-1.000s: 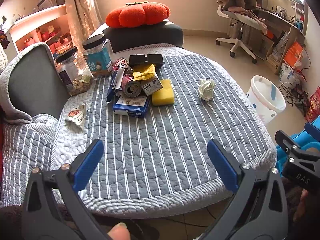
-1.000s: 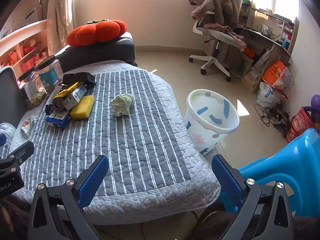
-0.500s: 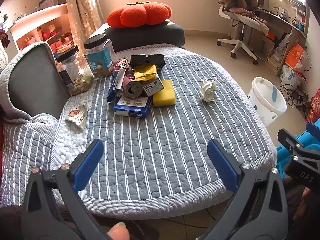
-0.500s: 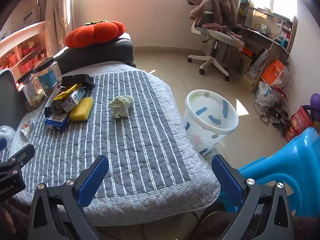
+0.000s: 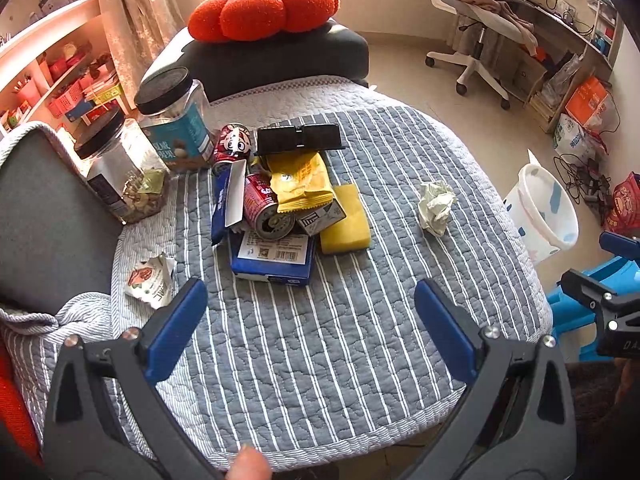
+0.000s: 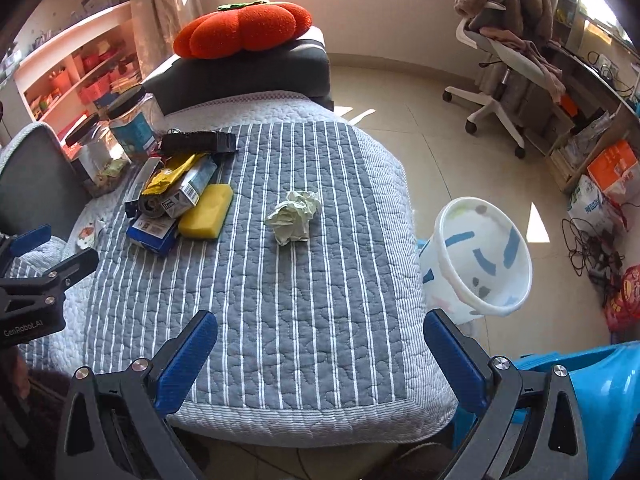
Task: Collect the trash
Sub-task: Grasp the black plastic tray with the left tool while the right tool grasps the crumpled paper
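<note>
A crumpled paper ball [image 5: 436,206] [image 6: 294,218] lies alone on the grey striped quilt [image 5: 320,340] [image 6: 280,300]. A heap sits left of it: red can [image 5: 266,210], yellow wrapper [image 5: 300,178], blue box [image 5: 274,258], yellow sponge [image 5: 346,220] [image 6: 206,212]. A torn snack packet [image 5: 150,280] lies at the quilt's left edge. A white bin [image 5: 540,216] [image 6: 478,260] stands on the floor to the right. My left gripper [image 5: 310,320] and right gripper [image 6: 320,348] are both open and empty above the quilt's near edge.
Two black-lidded jars [image 5: 172,120] stand at the back left by a grey cushion [image 5: 40,216]. An orange pumpkin pillow [image 5: 264,10] lies on a dark cushion at the back. An office chair [image 6: 504,52] and a blue plastic stool [image 6: 600,400] are to the right.
Both grippers have moved forward over the quilt, so the heap and the paper ball look closer. Both stay open and nothing on the quilt has moved.
</note>
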